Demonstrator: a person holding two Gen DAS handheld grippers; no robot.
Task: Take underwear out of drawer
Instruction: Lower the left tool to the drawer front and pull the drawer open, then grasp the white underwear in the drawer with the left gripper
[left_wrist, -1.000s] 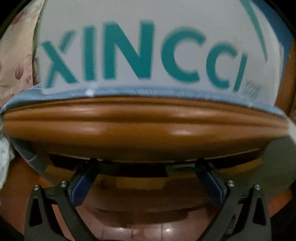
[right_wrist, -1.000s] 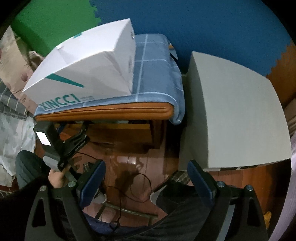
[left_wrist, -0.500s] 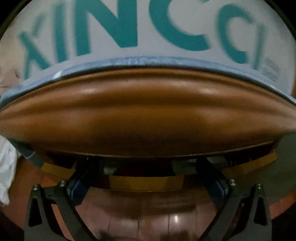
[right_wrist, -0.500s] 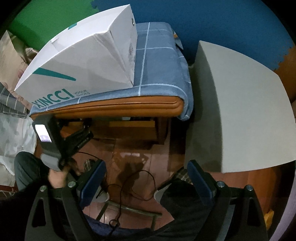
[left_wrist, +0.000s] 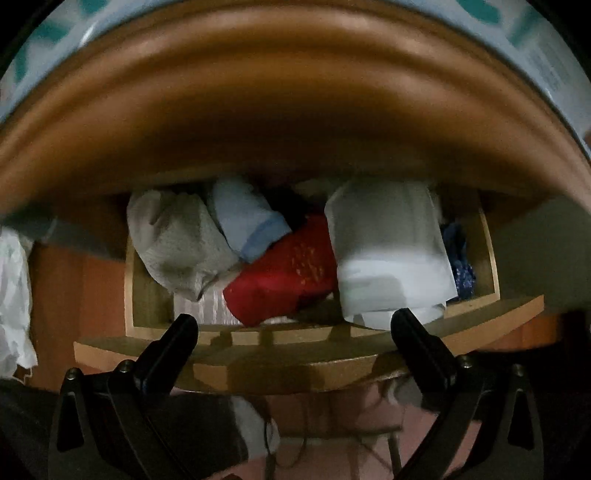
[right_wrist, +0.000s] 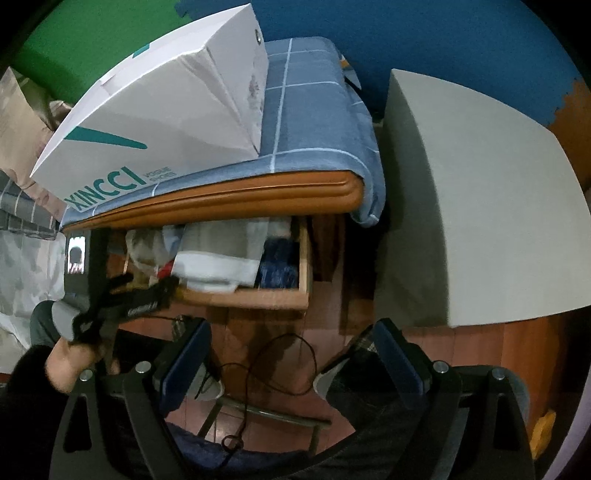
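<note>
The drawer (left_wrist: 465, 310) is standing open with underwear (left_wrist: 280, 273) lying inside, not yet taken, while the left gripper (left_wrist: 291, 325) and right gripper (right_wrist: 291, 343) are hovering spread and empty.

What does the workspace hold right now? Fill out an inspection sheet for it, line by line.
Surface: wooden tabletop under a blue checked cloth.
Job's things: drawer pulled open beneath the tabletop, packed with folded garments: grey-white piece, pale blue piece, red piece, white piece, dark blue patterned piece.
Clutter: white XINCCI box on the cloth.
Grippers: left gripper open over the drawer front, holding nothing; right gripper open, apart from the drawer, holding nothing.
Cables: black cable looped on the floor.
Surroundings: grey panel to the right; blue and green foam wall; reddish wood floor.
</note>
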